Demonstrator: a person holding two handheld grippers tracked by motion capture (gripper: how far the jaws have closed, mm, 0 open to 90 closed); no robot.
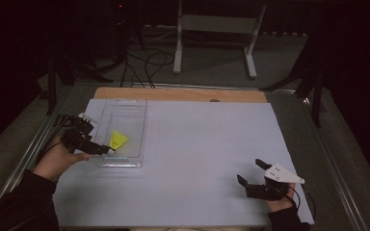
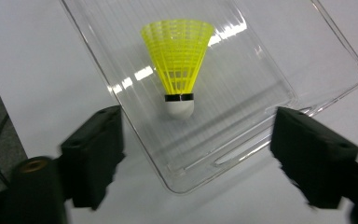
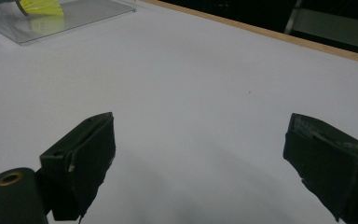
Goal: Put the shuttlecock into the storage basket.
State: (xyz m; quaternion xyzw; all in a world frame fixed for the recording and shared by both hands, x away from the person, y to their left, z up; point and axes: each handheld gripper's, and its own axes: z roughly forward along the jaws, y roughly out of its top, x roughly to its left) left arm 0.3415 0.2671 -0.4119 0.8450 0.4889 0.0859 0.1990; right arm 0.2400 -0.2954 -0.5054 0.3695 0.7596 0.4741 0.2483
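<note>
A yellow shuttlecock (image 1: 119, 140) (image 2: 178, 56) with a white cork lies on its side inside a clear plastic tray (image 1: 125, 108) (image 2: 261, 79) at the table's left. My left gripper (image 1: 107, 150) (image 2: 198, 123) hovers at the tray's near left corner, jaws open, and the cork sits just beyond them, untouched. At the near right, my right gripper (image 1: 249, 170) (image 3: 200, 123) rests open over the bare white sheet with nothing between its jaws. The right gripper view catches the shuttlecock (image 3: 42, 6) and the tray (image 3: 74, 16) far off at the top left.
A white sheet (image 1: 197, 144) covers the table, with a wooden strip (image 1: 173, 94) along its far edge. Behind the table stand a white frame (image 1: 217, 29) and loose cables (image 1: 149, 62) on the floor. Metal rails run along both table sides.
</note>
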